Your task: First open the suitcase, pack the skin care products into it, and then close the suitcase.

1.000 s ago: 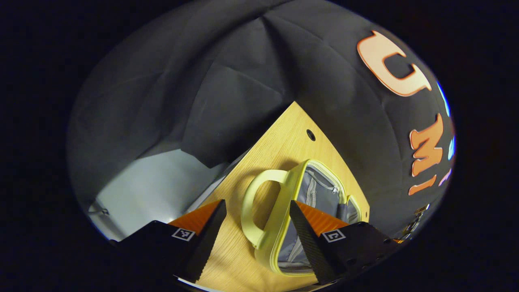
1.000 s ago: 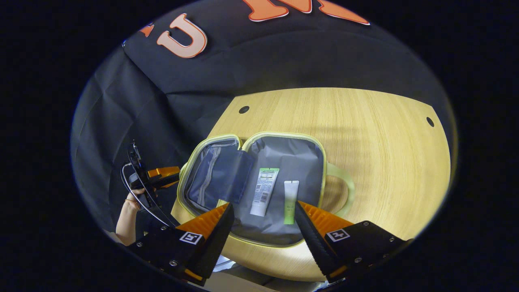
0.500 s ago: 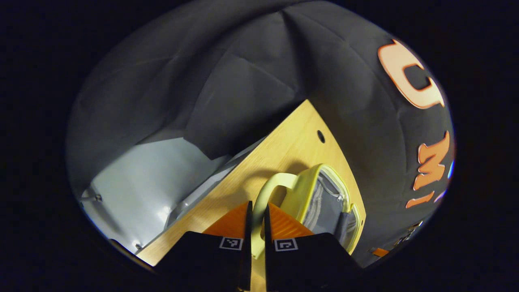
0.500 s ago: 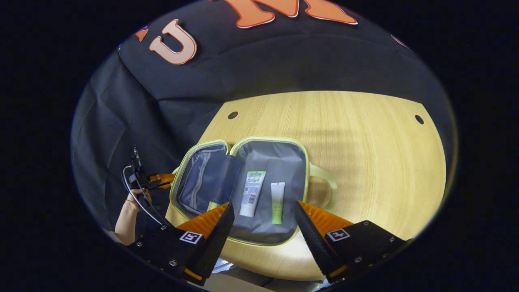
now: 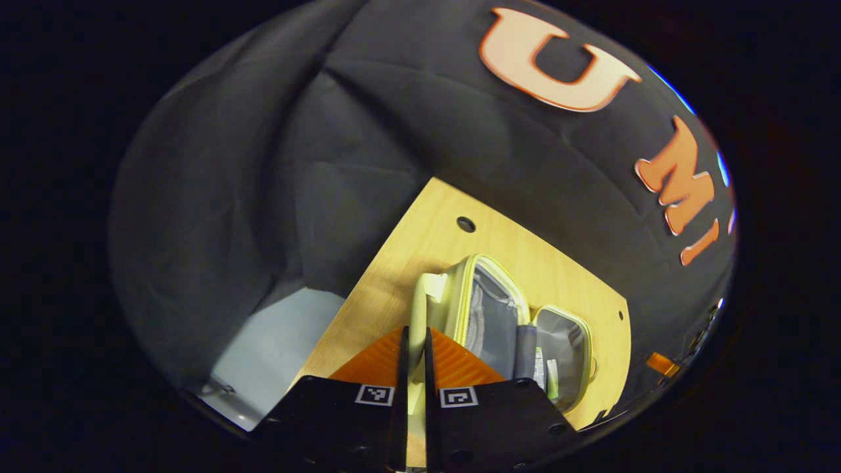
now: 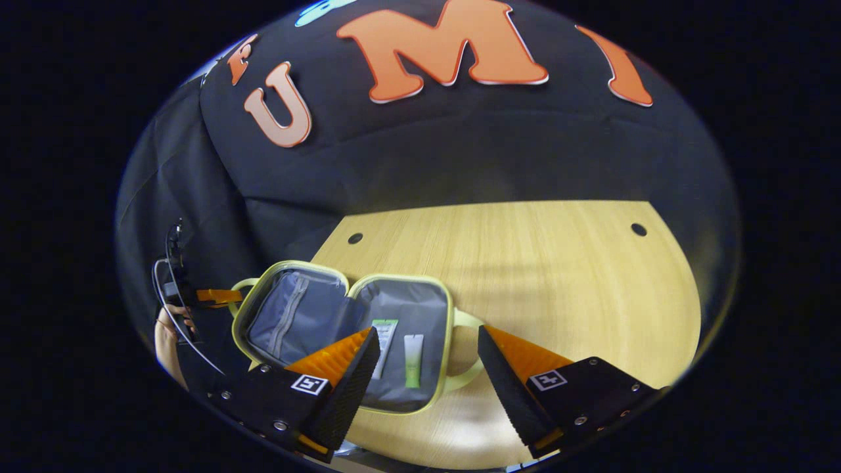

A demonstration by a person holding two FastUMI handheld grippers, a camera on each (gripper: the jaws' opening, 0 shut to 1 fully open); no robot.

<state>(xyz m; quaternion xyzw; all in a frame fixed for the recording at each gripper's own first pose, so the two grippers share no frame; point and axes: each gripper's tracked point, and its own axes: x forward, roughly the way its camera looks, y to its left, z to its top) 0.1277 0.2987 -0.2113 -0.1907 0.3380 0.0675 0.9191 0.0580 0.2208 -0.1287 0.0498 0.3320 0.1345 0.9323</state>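
Currently, item one: pale yellow-green suitcase (image 6: 341, 341), lying open on the wooden table (image 6: 558, 282), grey lining showing, directly ahead of the right gripper (image 6: 428, 368). Contents: white tube (image 6: 383, 338) and green tube (image 6: 412, 360), lying side by side in the half nearer that gripper's right finger. Right gripper: hovering with fingers spread wide, gripping nothing. Left gripper (image 5: 414, 387): fingers pressing together on the suitcase's near handle (image 5: 418, 315), the open halves extending ahead and right of it. A person's hand (image 6: 167, 328) is holding the left gripper.
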